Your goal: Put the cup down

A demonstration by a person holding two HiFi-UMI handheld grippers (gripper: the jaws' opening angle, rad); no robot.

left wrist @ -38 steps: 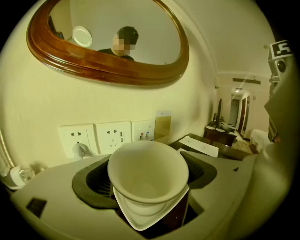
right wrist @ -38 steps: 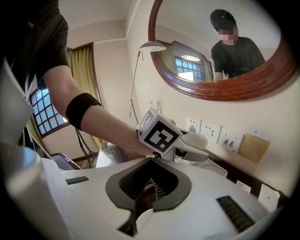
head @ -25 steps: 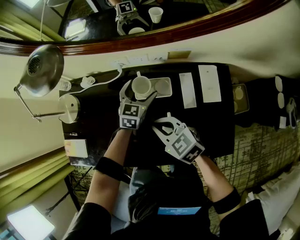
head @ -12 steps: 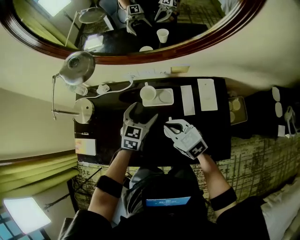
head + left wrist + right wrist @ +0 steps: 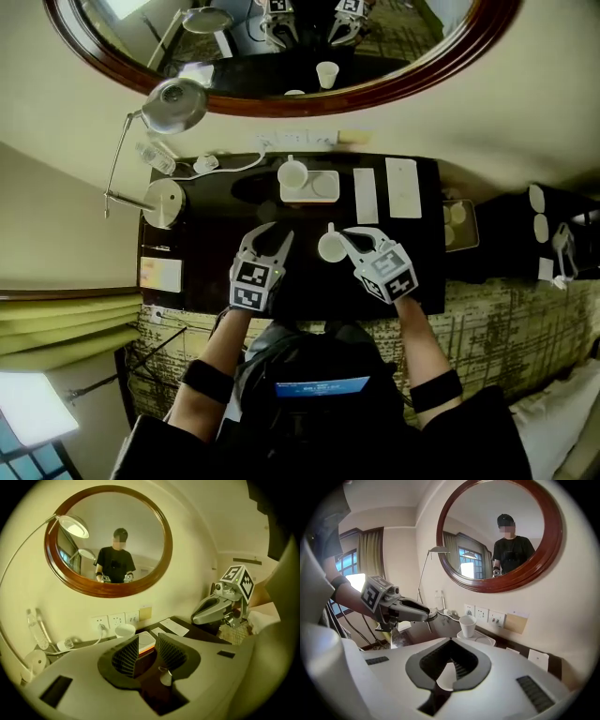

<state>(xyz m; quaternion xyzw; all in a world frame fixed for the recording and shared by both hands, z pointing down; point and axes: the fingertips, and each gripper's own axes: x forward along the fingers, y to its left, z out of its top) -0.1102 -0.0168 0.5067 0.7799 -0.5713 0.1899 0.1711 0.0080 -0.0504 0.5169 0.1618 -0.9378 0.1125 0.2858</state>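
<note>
Head view: the cup stands on the tray, well ahead of the left claw.

Left gripper view: jaws narrow, just closing, nothing between them; the cup is beyond them.

Right gripper view: the right claw pinches a white disc; the cup is ahead.

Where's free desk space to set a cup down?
Best: bare desk right of the lamp base and notepad. Also a strip in front of the tray, and a small corner in front of the cards. Back edge is crowded: cable, tray with cup, cards.
</note>
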